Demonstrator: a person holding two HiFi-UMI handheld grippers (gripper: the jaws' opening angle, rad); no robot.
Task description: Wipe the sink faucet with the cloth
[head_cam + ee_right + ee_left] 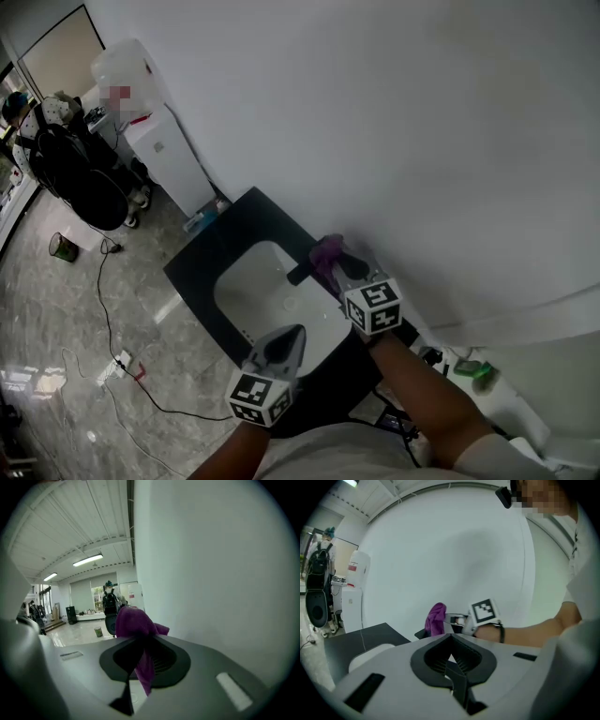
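Where right tongs (139,641) clamp, purple cloth (132,620) bunched

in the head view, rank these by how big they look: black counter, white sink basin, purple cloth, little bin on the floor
1. black counter
2. white sink basin
3. purple cloth and little bin: about alike here. The bin is farther from the camera, so no ranking between them.
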